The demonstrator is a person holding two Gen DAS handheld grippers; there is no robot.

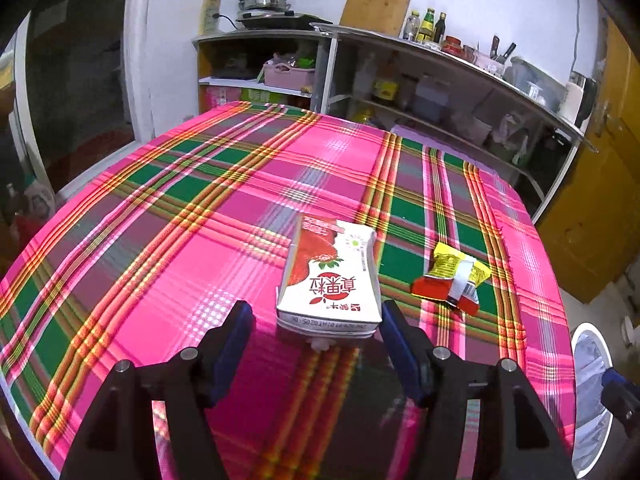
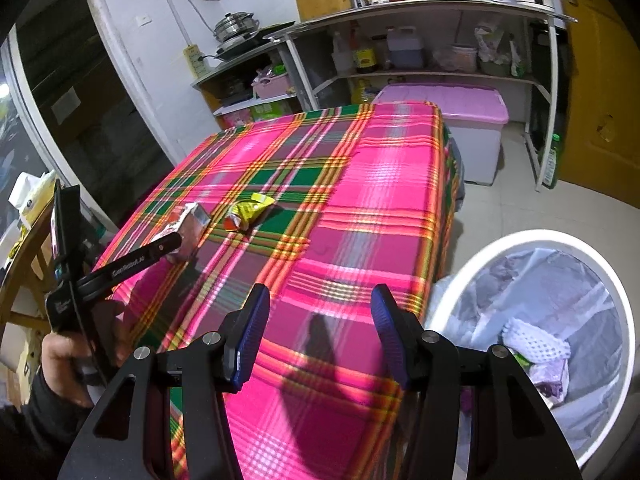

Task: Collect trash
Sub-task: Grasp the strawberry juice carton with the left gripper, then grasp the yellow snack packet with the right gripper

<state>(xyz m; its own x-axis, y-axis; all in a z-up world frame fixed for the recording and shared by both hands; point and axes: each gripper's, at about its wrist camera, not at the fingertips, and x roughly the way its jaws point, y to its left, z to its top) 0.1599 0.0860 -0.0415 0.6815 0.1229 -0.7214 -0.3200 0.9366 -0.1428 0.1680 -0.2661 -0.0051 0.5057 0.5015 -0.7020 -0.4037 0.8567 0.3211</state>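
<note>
Milk carton (image 1: 330,276) lies flat on the plaid desk (image 1: 160,208), long axis running near to far.
Left gripper (image 1: 314,320) jaws spread wide at its near end; right gripper (image 2: 318,320) jaws gape, holding nothing.

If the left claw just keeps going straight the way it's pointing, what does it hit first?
Most likely the strawberry milk carton, lying on the plaid tablecloth just ahead of the open left claw, toward its right finger. The yellow snack wrapper sits off to the right, outside that line. Depth is hard to judge.
</note>
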